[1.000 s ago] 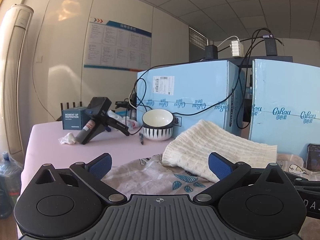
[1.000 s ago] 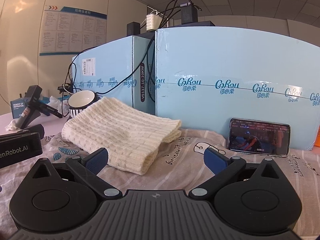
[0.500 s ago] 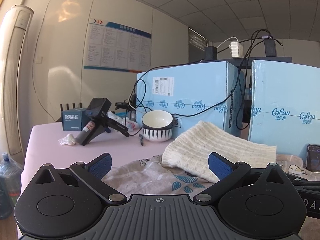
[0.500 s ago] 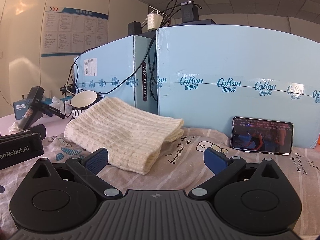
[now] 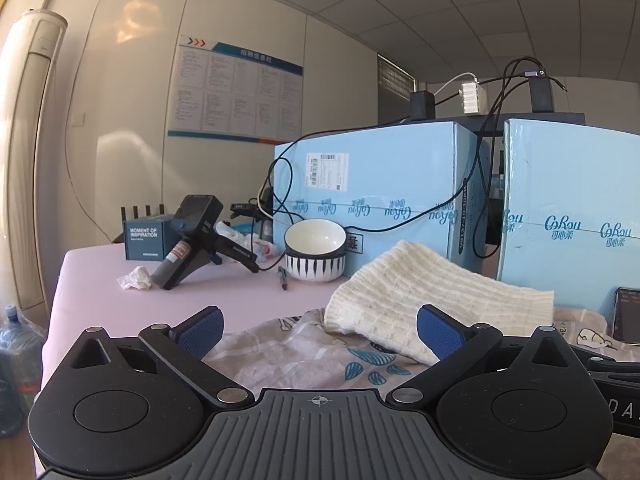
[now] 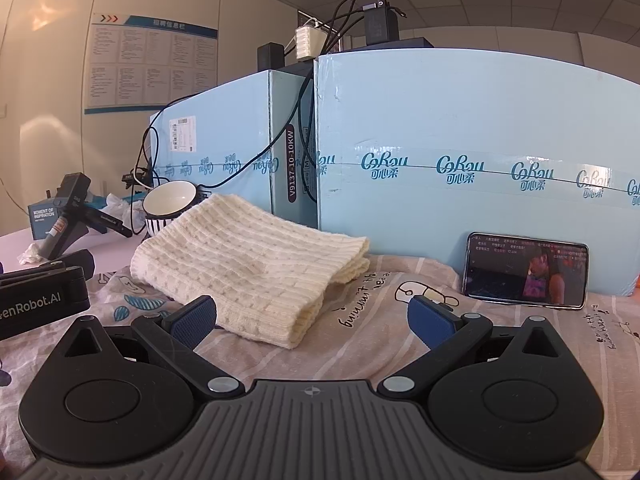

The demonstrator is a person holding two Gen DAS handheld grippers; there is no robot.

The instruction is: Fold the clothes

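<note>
Nearest the cameras, the left gripper and the right gripper both stood spread wide with nothing between their blue pads, low over a printed cloth that covered the near part of the table. Just beyond the pads lay a cream knit garment, already folded into a thick pad on top of the printed cloth; from the left wrist it sat ahead and to the right, from the right wrist ahead and to the left, touching neither tool. It looked soft, light and stretchy, likely to sag and slide on the cloth, so a hold on the ribbed near edge, pinching all layers, seemed best. Farther back stood a striped bowl, a phone leaning against blue cartons, and a wall chart
</note>
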